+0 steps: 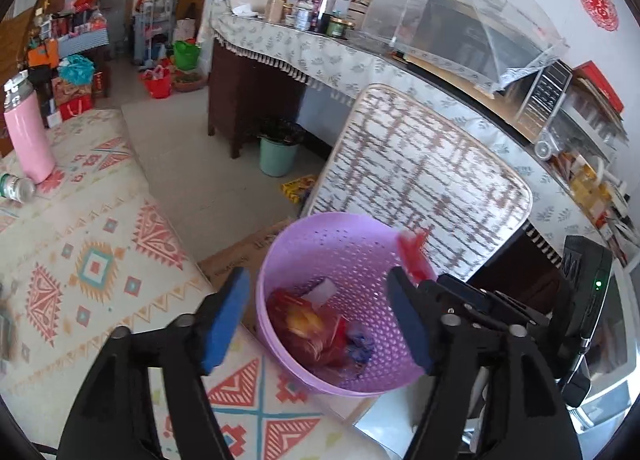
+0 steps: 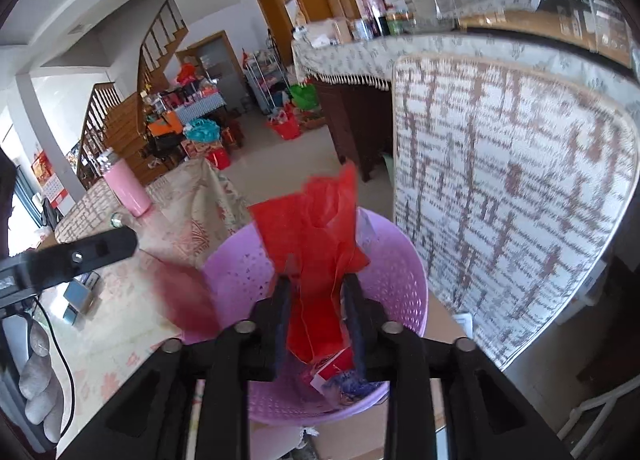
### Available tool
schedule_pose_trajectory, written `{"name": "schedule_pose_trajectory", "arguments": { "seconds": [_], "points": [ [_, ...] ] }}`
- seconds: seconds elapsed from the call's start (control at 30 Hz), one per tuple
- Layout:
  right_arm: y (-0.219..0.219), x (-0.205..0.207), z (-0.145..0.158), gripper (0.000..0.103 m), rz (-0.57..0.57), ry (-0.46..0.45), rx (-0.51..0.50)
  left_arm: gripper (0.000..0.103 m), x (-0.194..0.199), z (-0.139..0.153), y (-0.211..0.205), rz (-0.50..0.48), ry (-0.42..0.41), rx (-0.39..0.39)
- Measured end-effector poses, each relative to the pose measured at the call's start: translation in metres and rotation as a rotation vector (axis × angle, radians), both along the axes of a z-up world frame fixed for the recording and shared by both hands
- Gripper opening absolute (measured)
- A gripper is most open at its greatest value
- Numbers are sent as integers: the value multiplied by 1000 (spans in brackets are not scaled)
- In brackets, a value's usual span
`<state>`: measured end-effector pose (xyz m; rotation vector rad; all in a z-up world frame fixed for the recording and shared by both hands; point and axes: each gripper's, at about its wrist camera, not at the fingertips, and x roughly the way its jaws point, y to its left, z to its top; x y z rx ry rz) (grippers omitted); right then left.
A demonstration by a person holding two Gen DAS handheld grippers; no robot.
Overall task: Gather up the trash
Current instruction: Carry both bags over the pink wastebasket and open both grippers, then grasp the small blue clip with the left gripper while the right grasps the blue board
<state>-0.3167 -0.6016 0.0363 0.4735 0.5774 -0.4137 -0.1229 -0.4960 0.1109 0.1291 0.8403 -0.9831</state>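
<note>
A purple perforated basket [image 1: 360, 260] [image 2: 400, 280] stands beside the patterned table, below both grippers. Several wrappers lie in it, among them a blurred red and yellow one [image 1: 308, 324] and a white scrap [image 1: 324, 290]. My left gripper [image 1: 318, 320] hangs open over the basket, with nothing between its blue pads [image 1: 224, 320]. My right gripper [image 2: 318, 300] is over the basket too, shut on a crumpled red wrapper [image 2: 316, 236] that sticks up from between its fingers. That wrapper's tip [image 1: 416, 256] also shows in the left wrist view. A blurred red shape [image 2: 188, 300] is at the basket's left rim.
A chair back with a woven cushion [image 1: 420, 180] rises right behind the basket. On the tablecloth [image 1: 80, 260] stand a pink flask [image 1: 28, 140] and a small bottle on its side [image 1: 16, 188]. A green bin [image 1: 278, 156] is on the floor by the sideboard [image 1: 248, 92]. A hand [image 2: 36, 380] shows at lower left.
</note>
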Motion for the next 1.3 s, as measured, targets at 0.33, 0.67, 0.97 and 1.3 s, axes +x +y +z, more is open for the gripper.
{"name": "schedule_pose_trajectory", "arguments": {
  "seconds": [0.33,0.67,0.97,1.3],
  "points": [
    [18,1,-5,59,43,-21,34,82,6,-9,83,116,-21,39],
    [74,19,2,70,167,-26,13,82,61,-33,248,465,-49,127],
    [127,52,-7,71,269,25,17,46,130,-70,347,642,3,182],
    [168,73,-8,71,331,70,-16,15,172,-99,330,593,71,198]
  ]
}}
